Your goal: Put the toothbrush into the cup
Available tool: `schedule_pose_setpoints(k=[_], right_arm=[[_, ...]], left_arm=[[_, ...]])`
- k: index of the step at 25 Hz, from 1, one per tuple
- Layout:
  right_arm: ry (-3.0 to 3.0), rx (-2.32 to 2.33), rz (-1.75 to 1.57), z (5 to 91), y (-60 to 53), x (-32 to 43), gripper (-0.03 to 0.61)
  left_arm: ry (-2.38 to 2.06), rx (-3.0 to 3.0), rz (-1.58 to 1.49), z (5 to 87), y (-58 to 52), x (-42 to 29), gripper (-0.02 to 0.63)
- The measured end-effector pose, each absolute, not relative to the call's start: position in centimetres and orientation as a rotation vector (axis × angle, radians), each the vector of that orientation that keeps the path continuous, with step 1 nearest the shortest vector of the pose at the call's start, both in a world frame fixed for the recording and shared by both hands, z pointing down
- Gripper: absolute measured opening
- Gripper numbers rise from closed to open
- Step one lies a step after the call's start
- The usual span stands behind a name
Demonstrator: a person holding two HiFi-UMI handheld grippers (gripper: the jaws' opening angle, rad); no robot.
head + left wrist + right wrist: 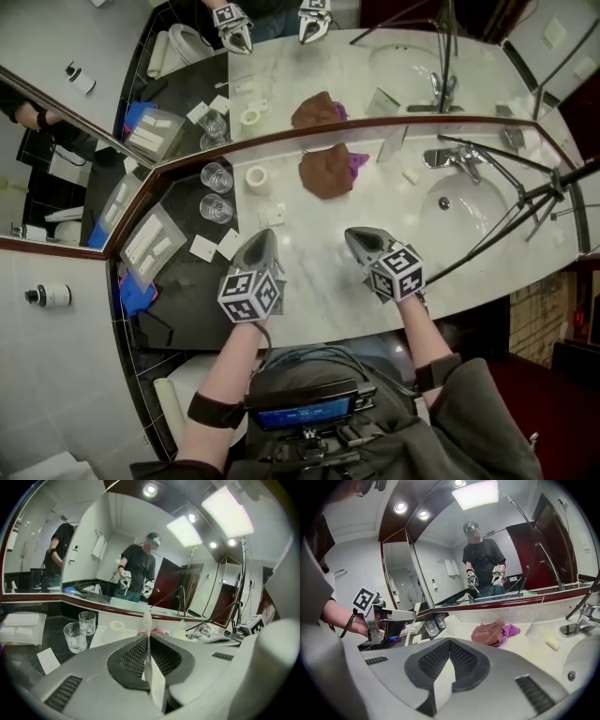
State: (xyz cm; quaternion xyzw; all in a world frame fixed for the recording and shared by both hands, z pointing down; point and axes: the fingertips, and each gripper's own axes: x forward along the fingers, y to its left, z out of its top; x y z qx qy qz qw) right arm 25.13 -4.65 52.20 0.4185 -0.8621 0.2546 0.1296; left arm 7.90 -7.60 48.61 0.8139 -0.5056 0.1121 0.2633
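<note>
In the head view, both bare forearms (234,370) reach forward, with the left gripper (262,240) and right gripper (358,236) tilted downward side by side and a clear glass cup (217,208) ahead-left of the left fingertips. In the left gripper view, its jaws pinch a slim white toothbrush (148,641), bristles upright beyond the fingertips. In the right gripper view, its jaws meet, empty.

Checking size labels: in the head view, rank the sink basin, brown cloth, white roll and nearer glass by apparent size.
1. sink basin
2. brown cloth
3. white roll and nearer glass: about alike, unranked
</note>
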Motion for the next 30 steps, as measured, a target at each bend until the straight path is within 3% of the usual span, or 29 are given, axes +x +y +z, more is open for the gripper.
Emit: schedule_pose_setpoints(k=[11,30], right_arm=[[-2.53,1.109,0.722,51.2,-3.3,20.5,0.02],[-2.681,0.643,0.688,50.8,-4.2,1.8,0.02]], left_arm=[[-1.441,2.208,0.127,46.1,-5.9,1.5,0.014],[-1.655,2.2,-0.056,43.4,-14.6,-13.4,0.014]])
